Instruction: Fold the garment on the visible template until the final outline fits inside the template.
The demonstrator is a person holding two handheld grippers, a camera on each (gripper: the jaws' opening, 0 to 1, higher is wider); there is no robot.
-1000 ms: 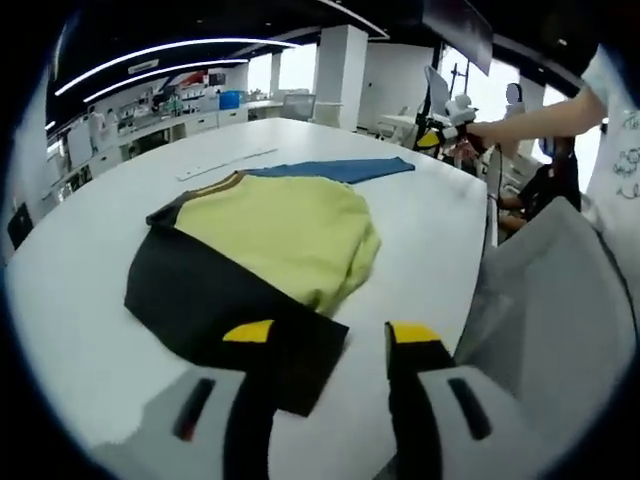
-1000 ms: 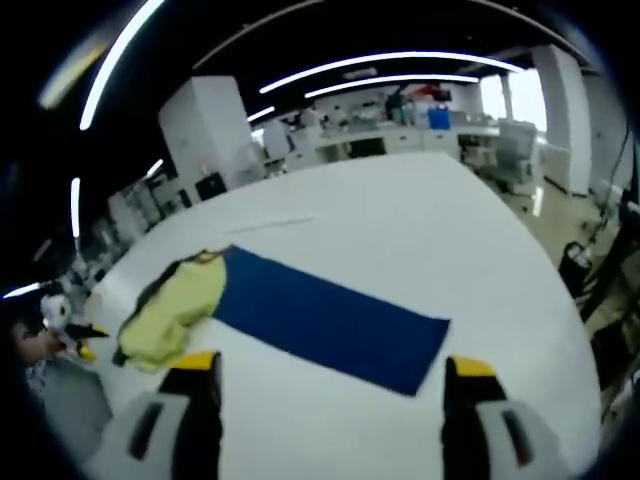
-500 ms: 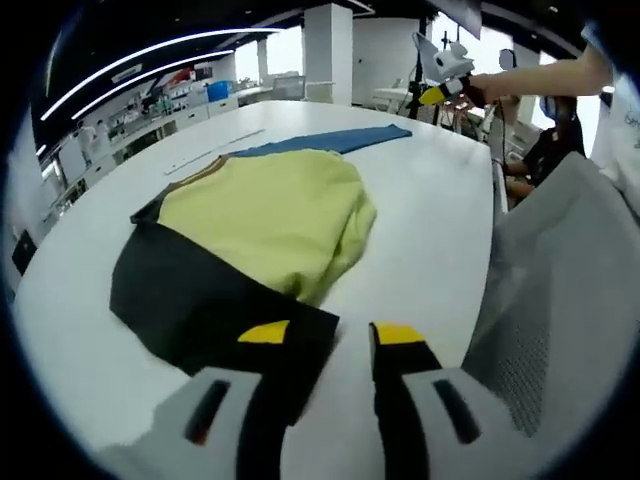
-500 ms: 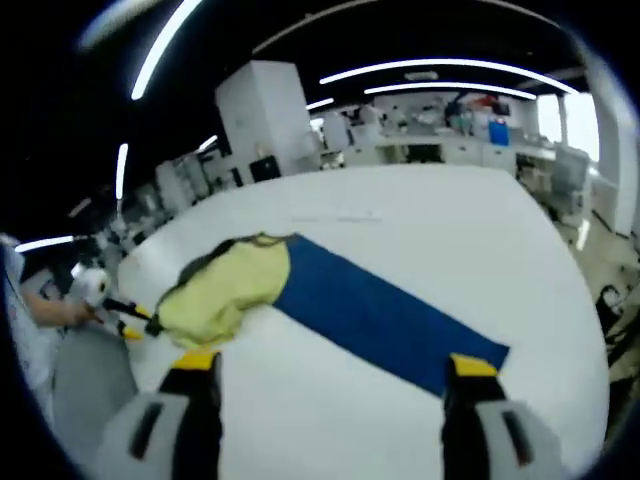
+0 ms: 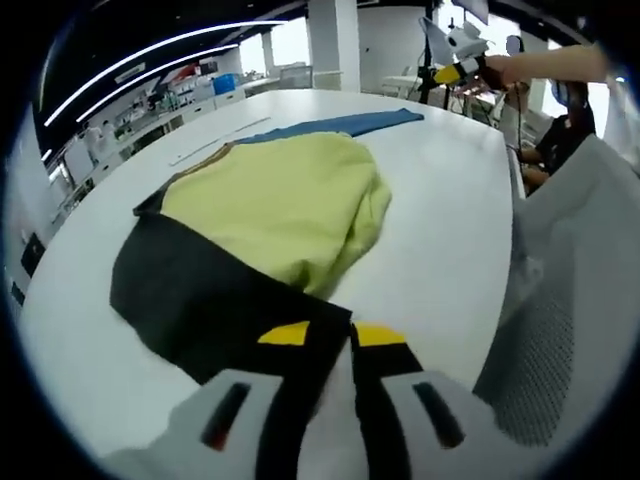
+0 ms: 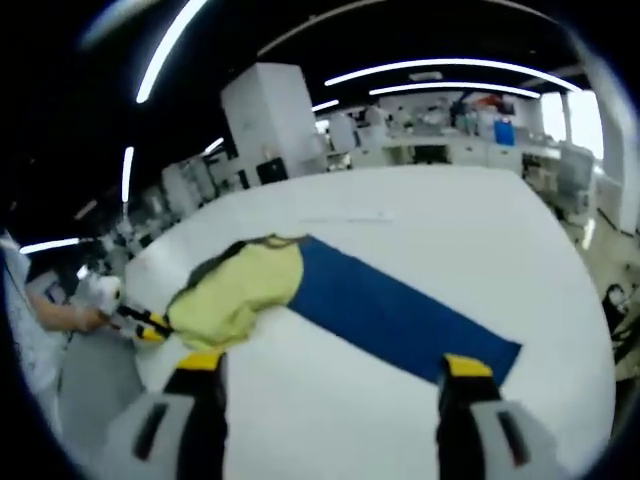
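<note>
Left gripper view: the garment [image 5: 262, 215], yellow over black, lies on the white worktop [image 5: 450, 200], with a blue part beyond it.
Left hand-held gripper [image 5: 328, 335]: jaws nearly together, pinching the garment's near black corner.
Right gripper view: the garment [image 6: 235, 295] lies well ahead and to the left; its blue part runs to just before the right jaw.
Right hand-held gripper [image 6: 330, 365]: jaws wide apart above the worktop, holding nothing.
Far side: the other gripper [image 6: 150, 322] sits at the garment's far edge.
</note>
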